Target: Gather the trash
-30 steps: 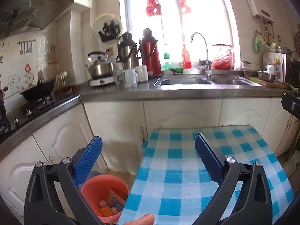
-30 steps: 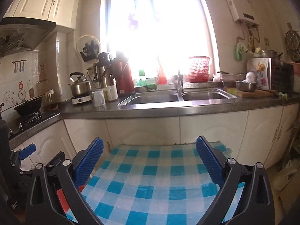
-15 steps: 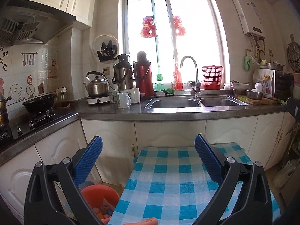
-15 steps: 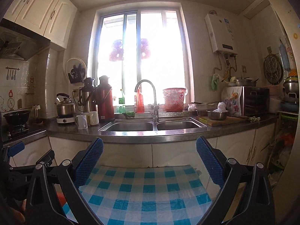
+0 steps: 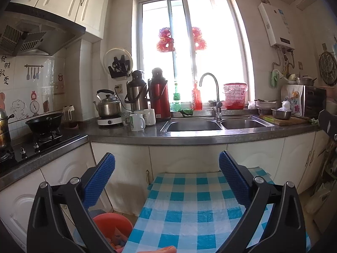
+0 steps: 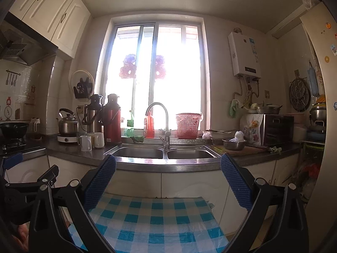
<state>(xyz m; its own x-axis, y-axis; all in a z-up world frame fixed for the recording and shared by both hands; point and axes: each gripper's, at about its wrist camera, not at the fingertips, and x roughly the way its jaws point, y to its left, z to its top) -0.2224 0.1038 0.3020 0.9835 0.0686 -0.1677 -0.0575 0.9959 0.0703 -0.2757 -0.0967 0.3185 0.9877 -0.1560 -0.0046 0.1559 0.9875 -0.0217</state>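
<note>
A small kitchen, with a table (image 5: 189, 215) under a blue check cloth nearest the cameras and nothing lying on the part of it that shows. Both grippers are raised and level above it: the left gripper (image 5: 166, 181) has its blue pads wide apart and empty, and the right gripper (image 6: 168, 182) likewise, fingers spread with nothing between them. Just off the table's left edge, down on the floor, stands an orange bin (image 5: 113, 225) with a few bits of trash (image 5: 117, 239) in it (wrappers, as far as one can tell). By that evidence the collecting looks largely done, at least for the table; the near edge is hidden behind the grippers, so something could remain there. Beyond the far edge run white cabinets and a dark counter (image 5: 210, 136) carrying mugs (image 5: 141, 119), a kettle (image 5: 108, 105), two flasks (image 5: 160, 94), the sink (image 5: 191, 125) and a red basket (image 5: 234, 96) on the sill. Whether any of that counts as trash I cannot tell.
</note>
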